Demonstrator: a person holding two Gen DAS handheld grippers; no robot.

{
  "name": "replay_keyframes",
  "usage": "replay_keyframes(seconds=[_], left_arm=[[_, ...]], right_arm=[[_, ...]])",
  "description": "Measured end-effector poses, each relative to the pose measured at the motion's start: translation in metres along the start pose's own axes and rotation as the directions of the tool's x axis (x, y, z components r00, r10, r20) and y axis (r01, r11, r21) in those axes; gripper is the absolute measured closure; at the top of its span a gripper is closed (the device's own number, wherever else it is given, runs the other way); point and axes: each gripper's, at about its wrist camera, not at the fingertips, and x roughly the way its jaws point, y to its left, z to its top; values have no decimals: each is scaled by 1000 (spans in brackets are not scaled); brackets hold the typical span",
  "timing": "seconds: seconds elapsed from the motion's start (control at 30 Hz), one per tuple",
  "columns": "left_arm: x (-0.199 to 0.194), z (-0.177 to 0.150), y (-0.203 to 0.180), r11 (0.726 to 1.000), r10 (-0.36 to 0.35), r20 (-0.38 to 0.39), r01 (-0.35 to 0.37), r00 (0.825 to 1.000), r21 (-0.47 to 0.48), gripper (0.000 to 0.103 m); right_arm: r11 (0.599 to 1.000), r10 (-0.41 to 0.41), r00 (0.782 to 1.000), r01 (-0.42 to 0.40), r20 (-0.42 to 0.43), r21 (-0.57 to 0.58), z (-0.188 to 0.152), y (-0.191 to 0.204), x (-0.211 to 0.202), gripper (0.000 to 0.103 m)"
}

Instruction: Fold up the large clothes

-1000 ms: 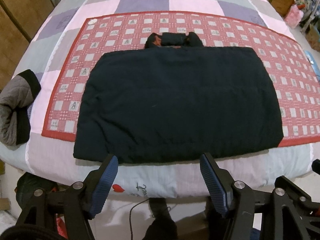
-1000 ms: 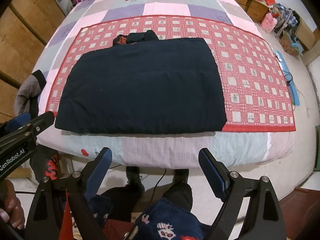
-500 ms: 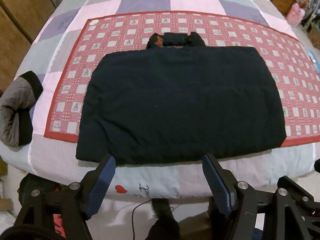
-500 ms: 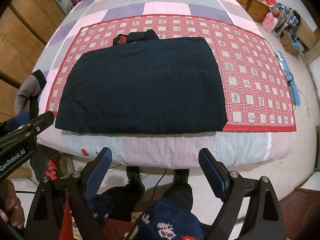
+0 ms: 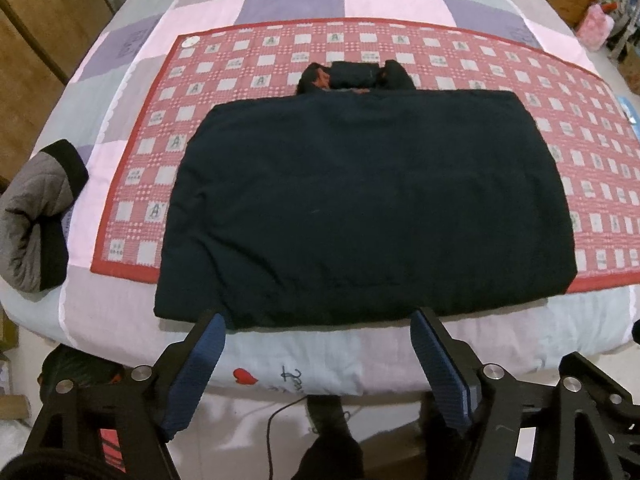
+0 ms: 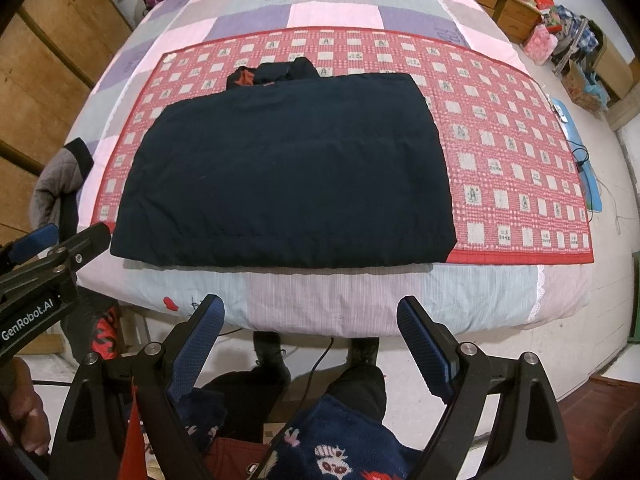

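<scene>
A: One big bed (image 5: 120, 300) ahead of both sets of jaws, with a red checked mat (image 5: 280, 46) over it.

B: Saw the dark padded coat (image 5: 360, 208) laid flat on that mat, already a broad rectangle, collar (image 5: 356, 74) at the far edge, near hem just beyond the jaw tips.

A: Looked thick and soft. Probably light for its bulk, slippery shell, likely to spring back out of a fold.

B: Best taken at the two near hem corners, deep bite, so padding and shell came up together.

A: Left gripper (image 5: 318, 322)?

B: Jaws wide apart, just been opening, nothing between them, held short of the hem.

A: Right gripper (image 6: 310, 304)?

B: Also spread wide, empty, hung off the bed's near edge, well short of the coat.
</scene>
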Motion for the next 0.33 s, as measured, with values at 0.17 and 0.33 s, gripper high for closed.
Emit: replay_keyframes(seconds=[0.17,0.33], left_arm=[[0,1,-1,1000,3,1,-3,1000,2,23],[-2,3,-2,1000,6,15,-6,1000,1,23]], right_arm=[[1000,1,1000,-1,-1,2,1,0,0,12],[1000,0,1000,0,-1,3,1,1,1,12]])
